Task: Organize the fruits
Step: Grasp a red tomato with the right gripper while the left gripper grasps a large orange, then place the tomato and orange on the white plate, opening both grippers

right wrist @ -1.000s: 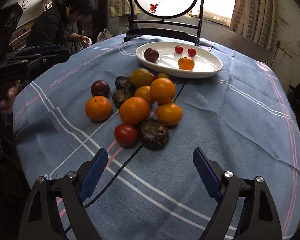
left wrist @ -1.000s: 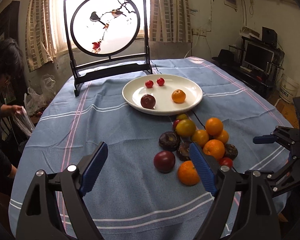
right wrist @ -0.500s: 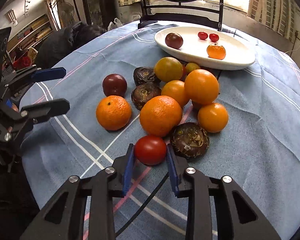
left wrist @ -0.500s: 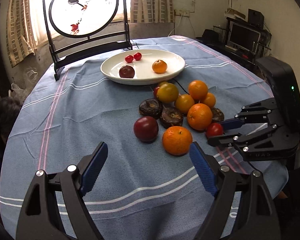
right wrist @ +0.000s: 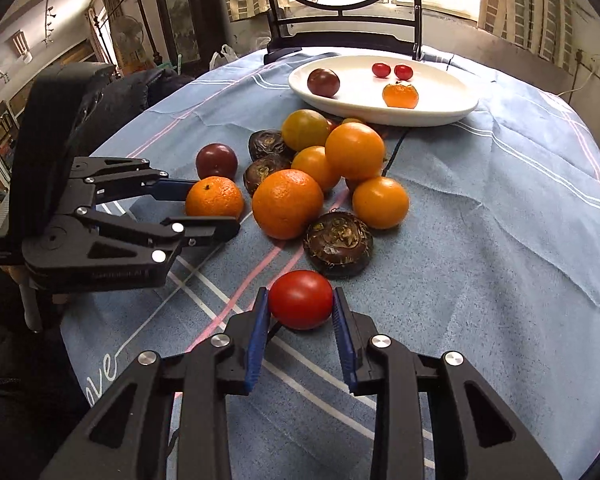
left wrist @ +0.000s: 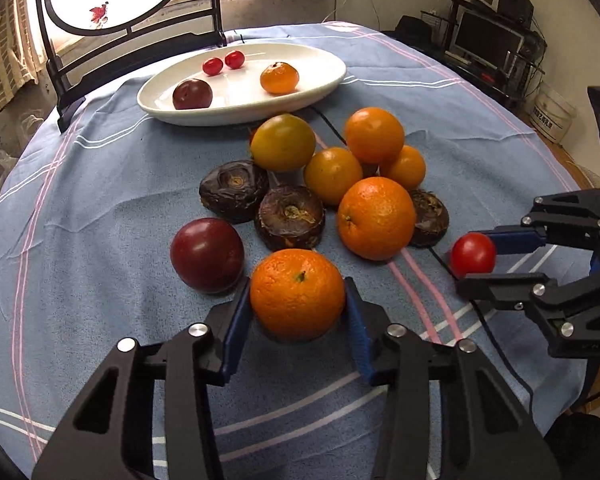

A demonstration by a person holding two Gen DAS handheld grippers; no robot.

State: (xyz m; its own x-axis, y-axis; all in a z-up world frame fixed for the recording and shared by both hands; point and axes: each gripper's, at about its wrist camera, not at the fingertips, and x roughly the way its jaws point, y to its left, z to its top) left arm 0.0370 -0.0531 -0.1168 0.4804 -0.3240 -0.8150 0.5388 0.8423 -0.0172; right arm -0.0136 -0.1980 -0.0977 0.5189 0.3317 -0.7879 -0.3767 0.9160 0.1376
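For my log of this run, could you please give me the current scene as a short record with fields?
left gripper: closed on the orange
right gripper: closed on the red tomato
white plate: holds a plum, two cherry tomatoes, a small orange
fruit pile: on the blue tablecloth, near the plate

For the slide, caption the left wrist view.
Left gripper clamps a round orange mandarin beside a dark red plum.

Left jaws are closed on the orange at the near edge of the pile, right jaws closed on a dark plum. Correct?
Not quite. The right gripper holds a red tomato, not a plum, as the right wrist view shows. The left gripper is indeed closed on the orange.
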